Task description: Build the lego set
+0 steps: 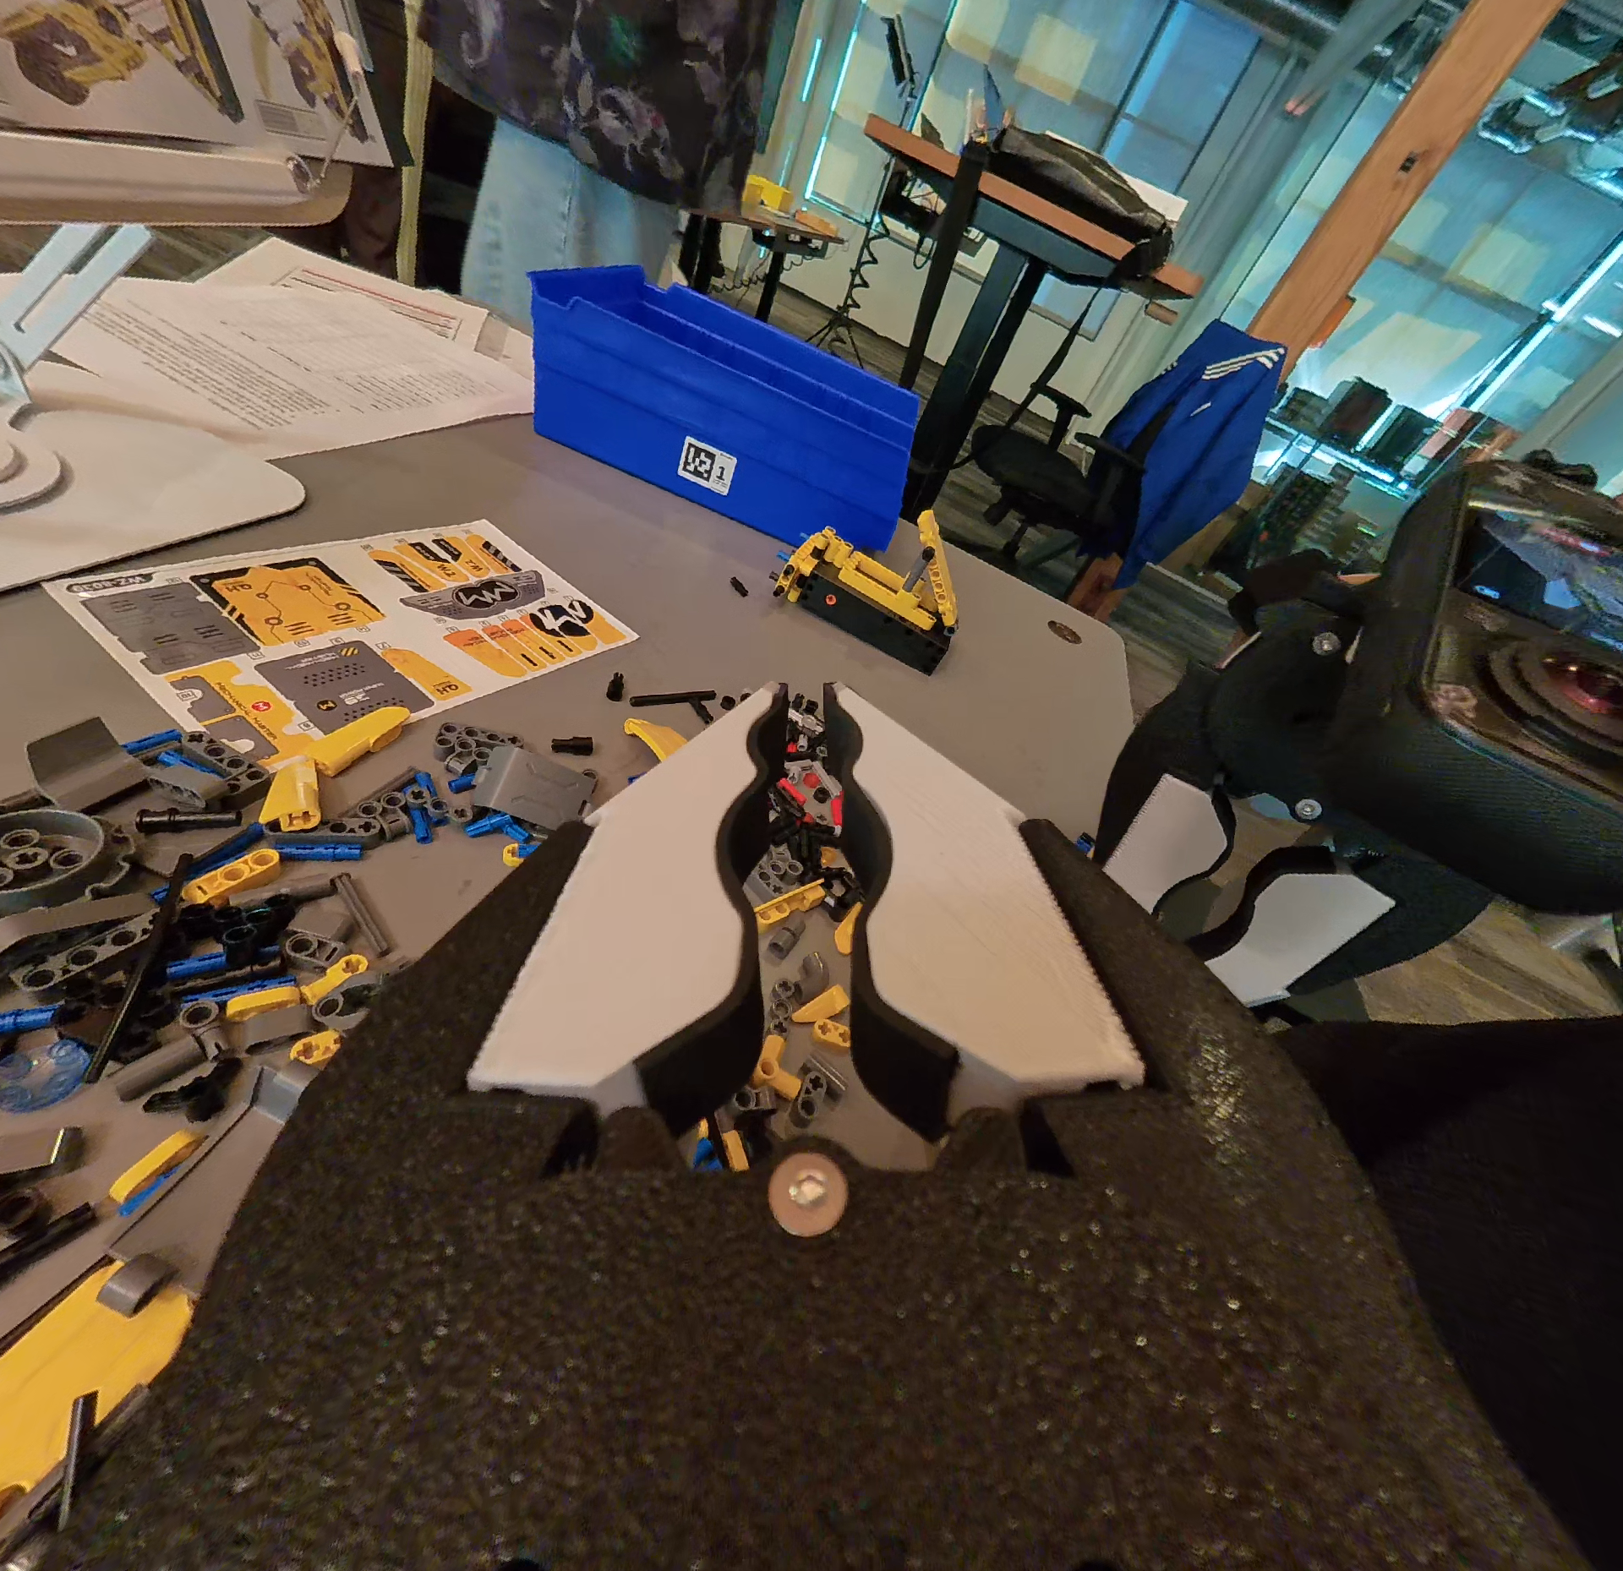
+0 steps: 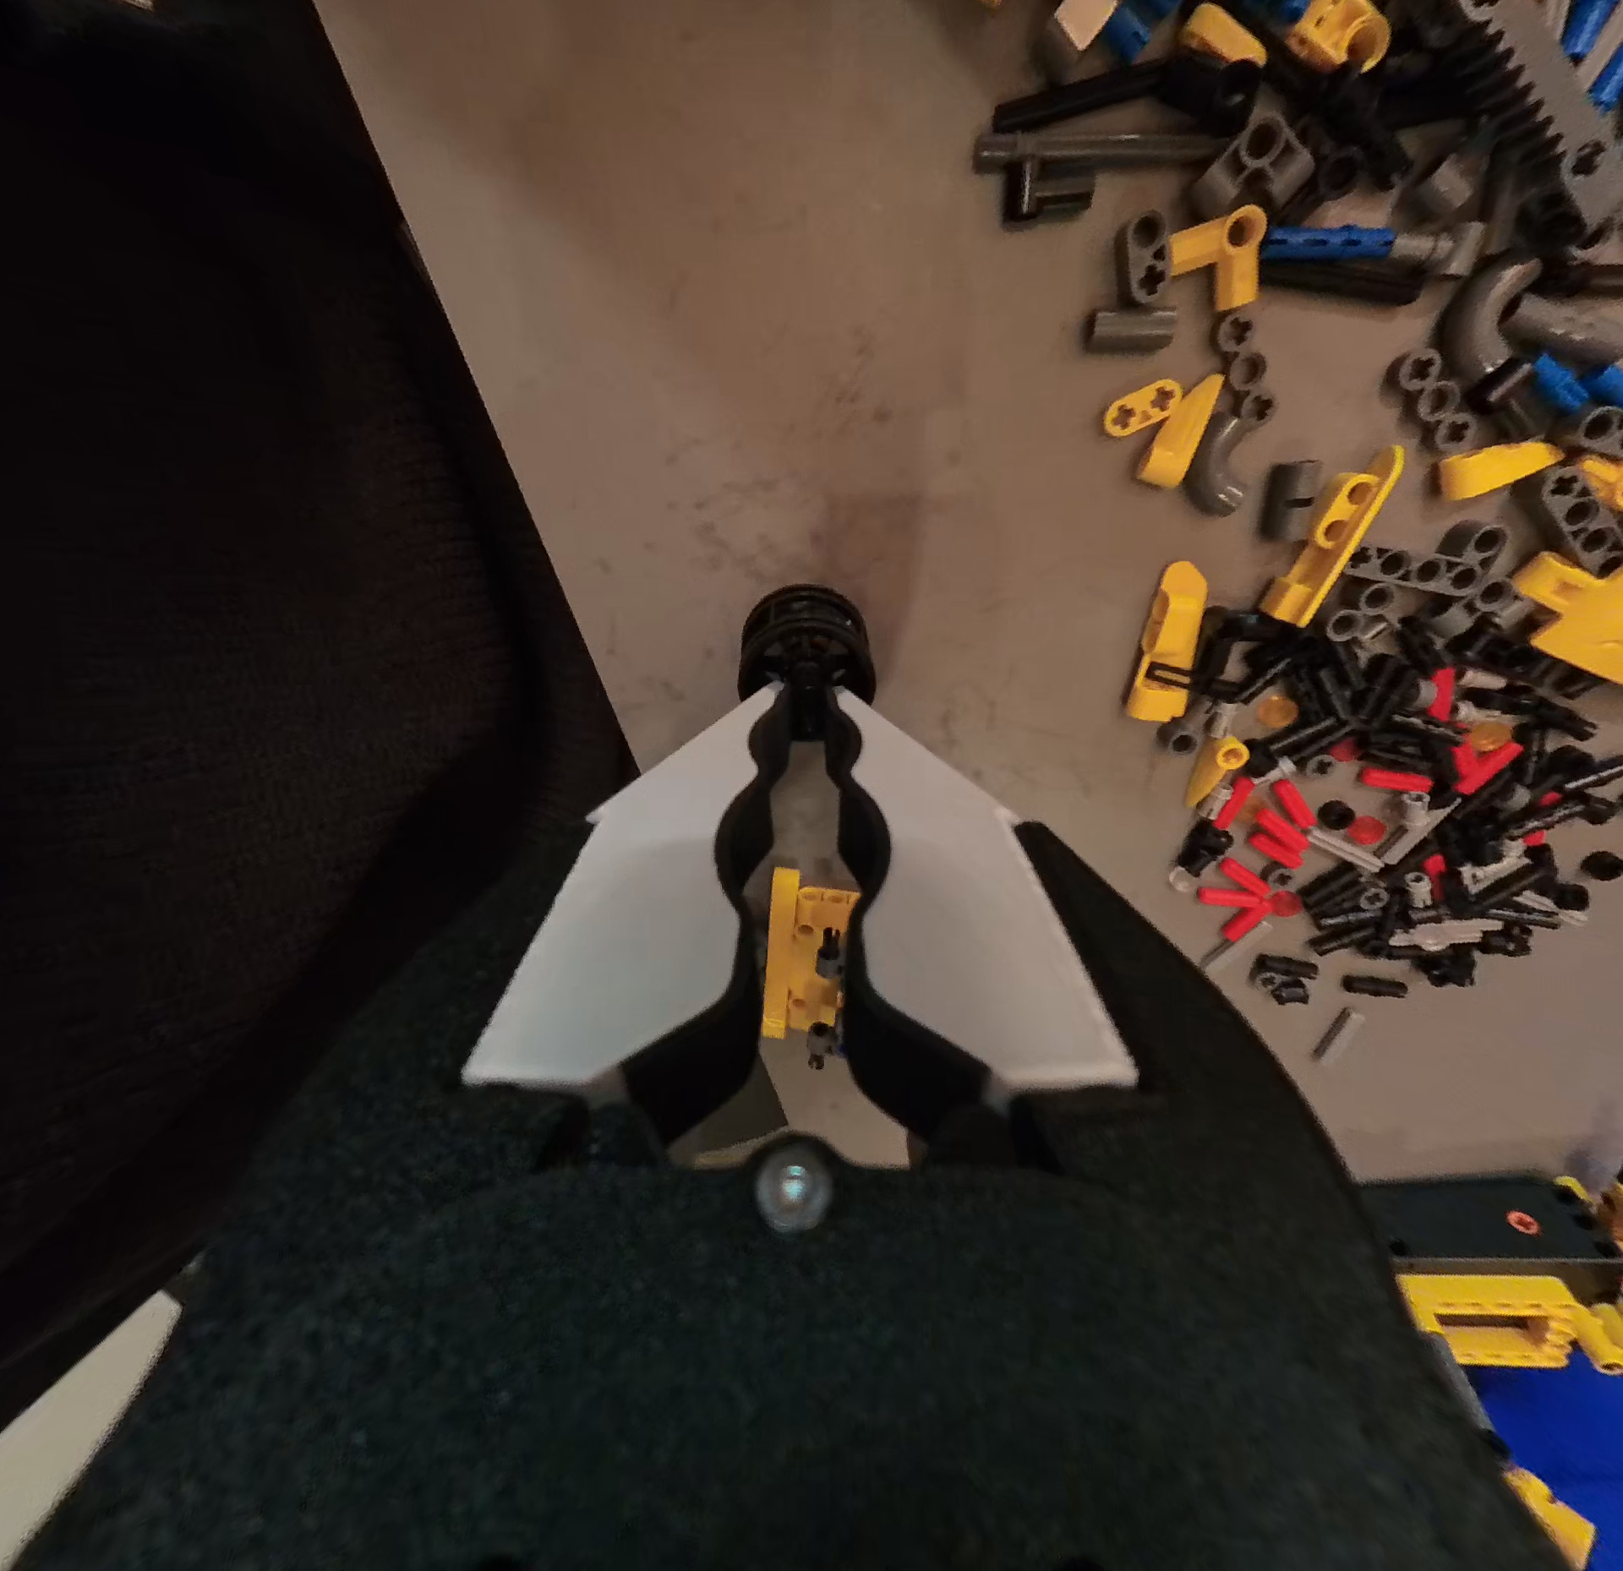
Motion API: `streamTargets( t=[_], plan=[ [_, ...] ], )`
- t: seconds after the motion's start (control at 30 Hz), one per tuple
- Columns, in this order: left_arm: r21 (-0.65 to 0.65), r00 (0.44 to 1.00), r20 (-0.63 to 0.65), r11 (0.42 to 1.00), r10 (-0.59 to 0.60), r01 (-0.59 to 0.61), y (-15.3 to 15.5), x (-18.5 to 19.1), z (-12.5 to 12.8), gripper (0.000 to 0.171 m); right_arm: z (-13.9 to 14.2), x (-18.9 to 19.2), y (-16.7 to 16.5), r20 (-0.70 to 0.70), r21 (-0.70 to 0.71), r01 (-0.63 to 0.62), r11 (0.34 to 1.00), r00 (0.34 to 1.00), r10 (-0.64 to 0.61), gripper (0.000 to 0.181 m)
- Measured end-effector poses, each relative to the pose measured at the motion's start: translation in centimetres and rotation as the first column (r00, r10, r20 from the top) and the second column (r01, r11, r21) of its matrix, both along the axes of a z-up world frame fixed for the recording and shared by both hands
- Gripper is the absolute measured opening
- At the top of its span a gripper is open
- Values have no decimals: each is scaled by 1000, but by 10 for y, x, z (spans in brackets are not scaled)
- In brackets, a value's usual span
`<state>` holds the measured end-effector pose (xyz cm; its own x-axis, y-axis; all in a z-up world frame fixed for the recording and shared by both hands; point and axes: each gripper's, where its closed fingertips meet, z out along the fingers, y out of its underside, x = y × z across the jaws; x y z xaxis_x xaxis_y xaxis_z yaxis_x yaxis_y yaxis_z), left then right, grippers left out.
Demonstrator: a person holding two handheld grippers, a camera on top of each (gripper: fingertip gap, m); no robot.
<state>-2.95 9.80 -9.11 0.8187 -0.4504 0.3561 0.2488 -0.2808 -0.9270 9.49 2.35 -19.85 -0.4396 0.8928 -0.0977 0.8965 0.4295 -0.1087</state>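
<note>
Ok so what I'm looking at from my end: big grey table with building-toy parts all over it. Biggest thing on it is the blue bin at the far side, a small square marker stuck on its front wall. Left of that there are some loose printed sheets and a sticker sheet lying flat, yellow, grey and black shapes on it. Just in front of the bin's right corner sits a half-built yellow and black model, apart from everything else.

Then the pile of loose pieces, blue pins, yellow connectors, grey beams, black axles, spread across the left and middle. The right wrist view shows the same mess with a cluster of red and black pins off to the side.

My left gripper hangs over the pile with its tips nearly together, just a thin gap, and I can't see anything clamped in there, only parts showing through below.

My right gripper has its jaws pinched on the short black axle of a small black wheel, which sticks out past the tips over bare table near the edge. A little yellow assembly lies under that gripper, seen between the fingers.
</note>
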Motion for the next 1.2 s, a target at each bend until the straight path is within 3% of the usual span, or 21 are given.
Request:
streamTargets(
  t=[0.27, 0.63, 1.2],
  plan=[
    [-5, 1000, -2, 1000, 0, 0, 0, 0, -1, 7, 0, -1, -2, 29, 127, -124, 984, 992, 121, 6],
    [0, 1000, 10, 1000, 2, -2, -1, -2, 1, 7, 2, -9, -4, 203, 246, -323, 914, 939, 277, 6],
    [14, 1000, 21, 1000, 3, -3, -3, -4, 5, 7, -3, -17, -5, 91, 219, -314, 924, 949, 301, 7]
  ],
)
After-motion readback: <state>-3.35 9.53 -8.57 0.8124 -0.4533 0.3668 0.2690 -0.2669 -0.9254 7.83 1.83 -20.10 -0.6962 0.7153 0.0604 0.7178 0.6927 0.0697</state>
